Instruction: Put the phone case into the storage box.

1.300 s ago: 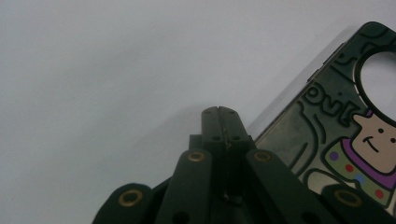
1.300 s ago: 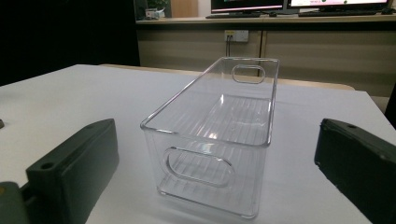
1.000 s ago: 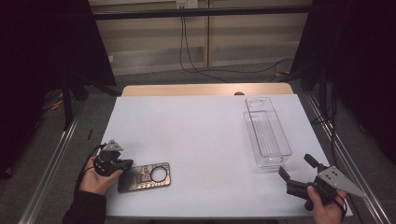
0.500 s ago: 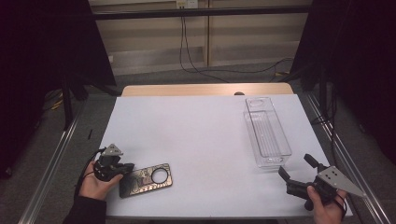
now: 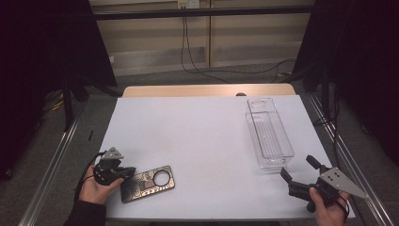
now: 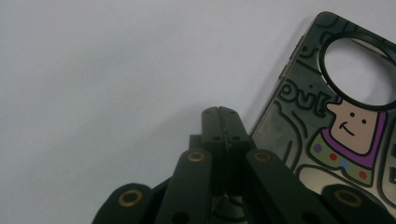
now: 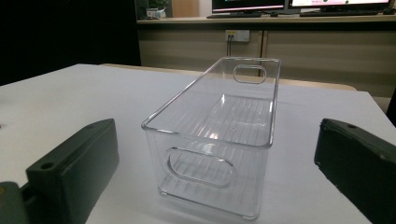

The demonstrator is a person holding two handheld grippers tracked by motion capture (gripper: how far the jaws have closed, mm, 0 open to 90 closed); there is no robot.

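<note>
Dark, cartoon-printed phone case [image 5: 147,182] lies flat near the table's [image 5: 197,136] front left edge, long axis across it, round cutout rightward. Left gripper [image 5: 126,172] fingers pressed together, empty, beside its left end. Right gripper [image 5: 298,168] fingers spread wide, facing the empty clear bin [image 5: 269,132].

High view looks down over the white table [image 5: 202,136], gripper views sit low and close, sharing its surface

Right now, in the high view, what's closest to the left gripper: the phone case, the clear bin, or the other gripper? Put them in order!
From the left gripper:
1. Phone case: right beside it, at the table's near left.
2. Clear bin: across the table, on the right side.
3. Right gripper: at the near right corner, its jaws spread wide, a little farther than the bin's near end.
</note>
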